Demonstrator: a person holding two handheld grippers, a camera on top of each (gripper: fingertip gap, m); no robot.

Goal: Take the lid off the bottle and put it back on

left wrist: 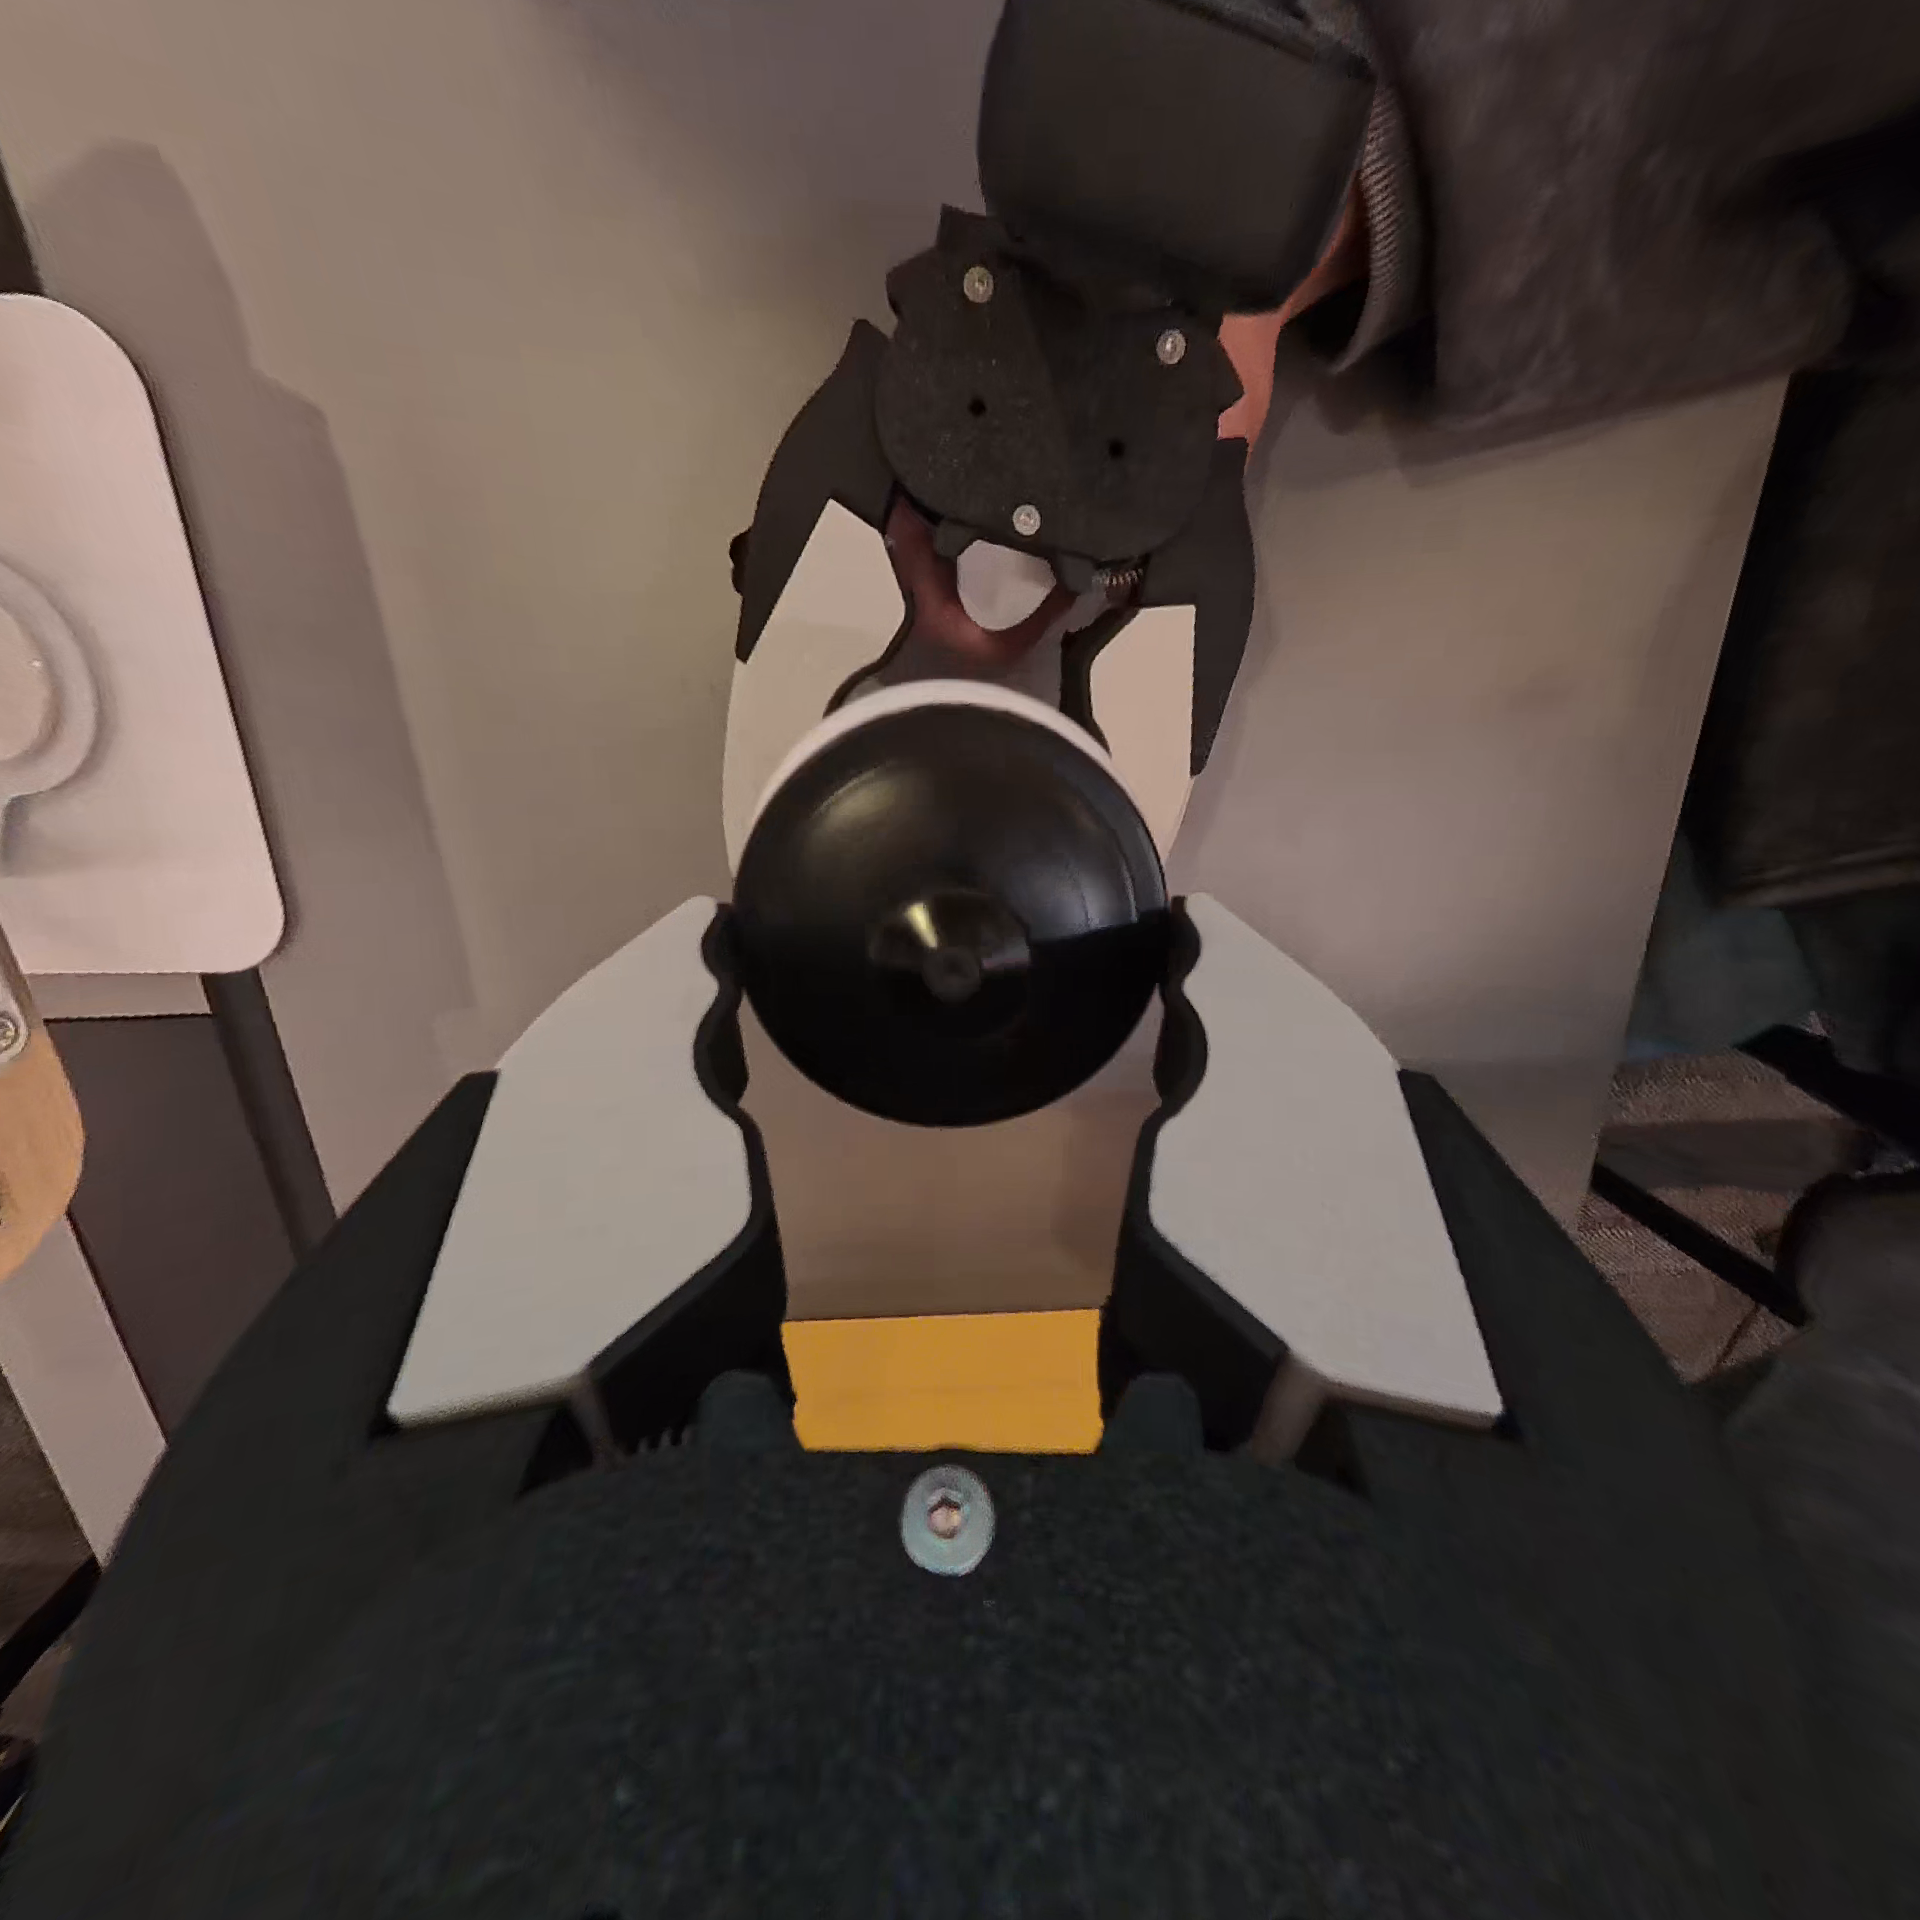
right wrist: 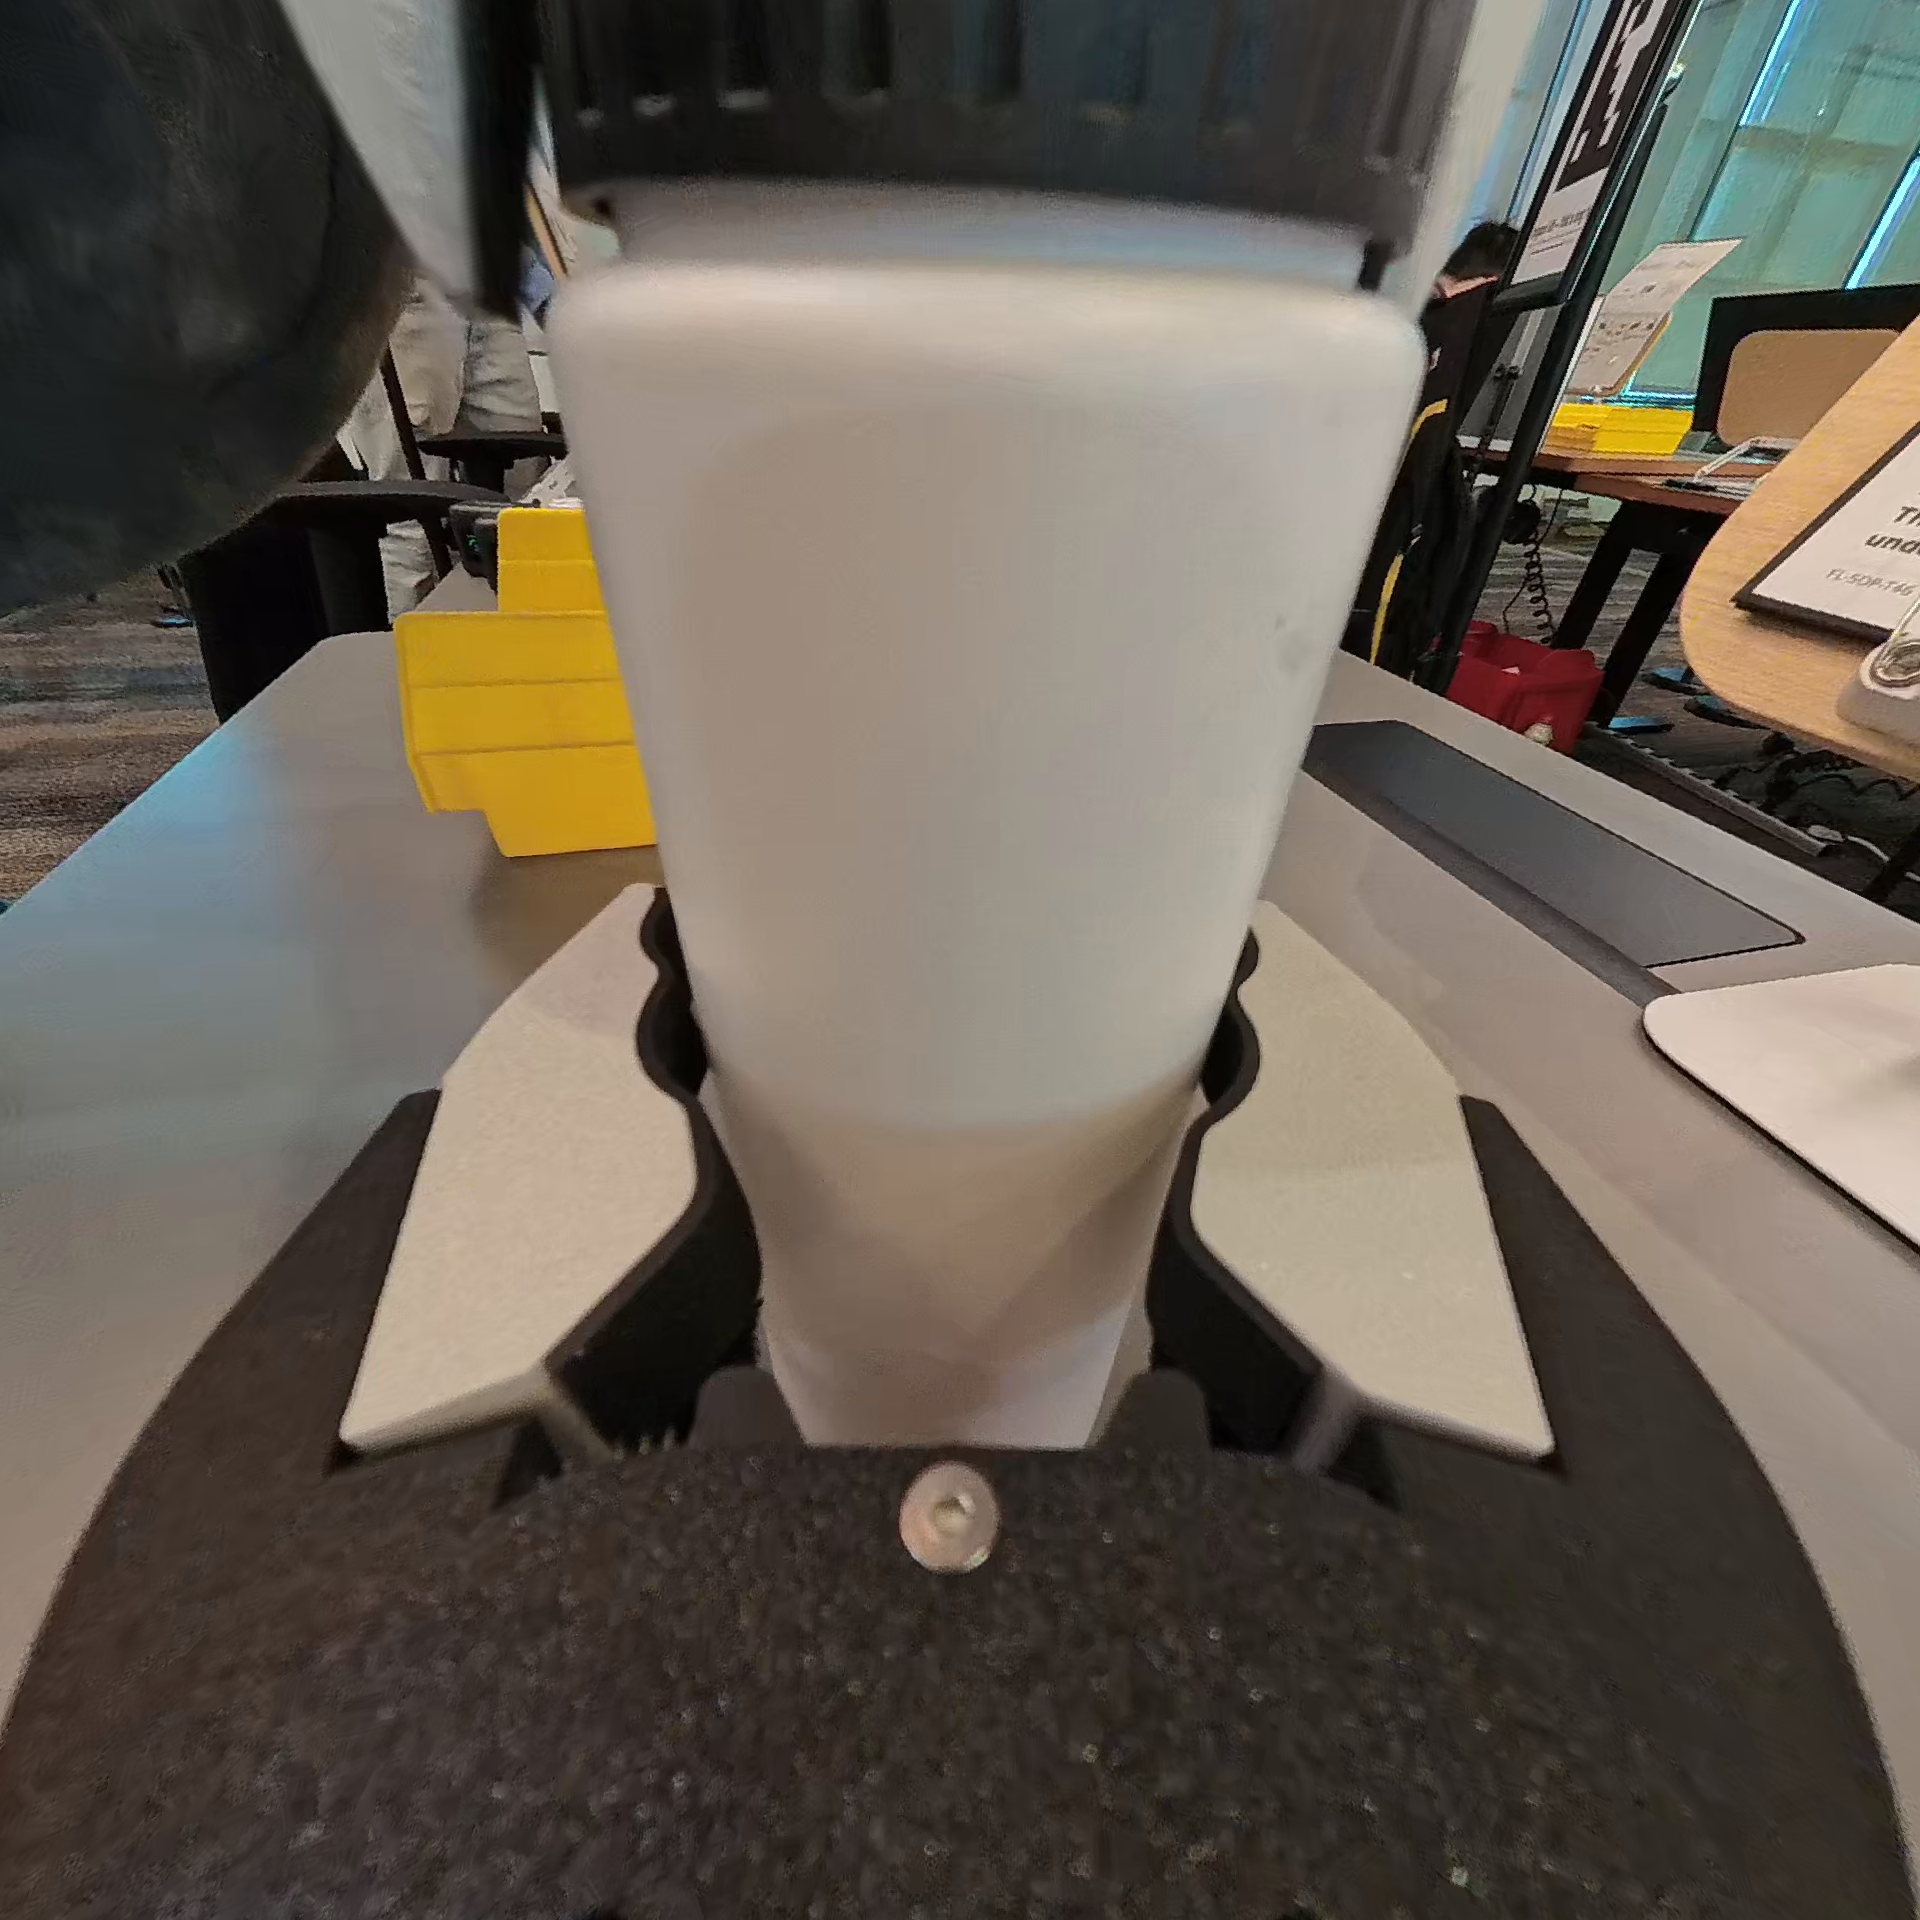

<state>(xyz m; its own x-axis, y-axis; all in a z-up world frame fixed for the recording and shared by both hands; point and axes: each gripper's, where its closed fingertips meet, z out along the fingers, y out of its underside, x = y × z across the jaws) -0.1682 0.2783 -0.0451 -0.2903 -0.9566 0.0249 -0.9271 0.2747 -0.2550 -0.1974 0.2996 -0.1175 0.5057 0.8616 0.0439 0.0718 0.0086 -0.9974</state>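
In the right wrist view my right gripper [right wrist: 956, 987] is shut on the lower body of a white bottle [right wrist: 977, 675], which stands upright over the grey table [right wrist: 208, 935]. A dark ribbed lid [right wrist: 987, 94] sits at the bottle's top. The left wrist view looks straight down on this black lid [left wrist: 948, 935]. My left gripper [left wrist: 951, 956] is shut on the lid's sides. The bottle's white rim [left wrist: 831, 727] shows just beyond the lid. The right gripper [left wrist: 971, 707] appears farther off in this view, held by a hand. I cannot tell whether the lid is seated or loose.
Yellow stacked bins [right wrist: 520, 707] stand on the table behind the bottle on the left. A white flat board [right wrist: 1818, 1070] and a dark inset panel [right wrist: 1538, 831] lie to the right. A white moulded tray [left wrist: 104, 623] is at the left, and a person's dark sleeve [left wrist: 1558, 208] at the upper right.
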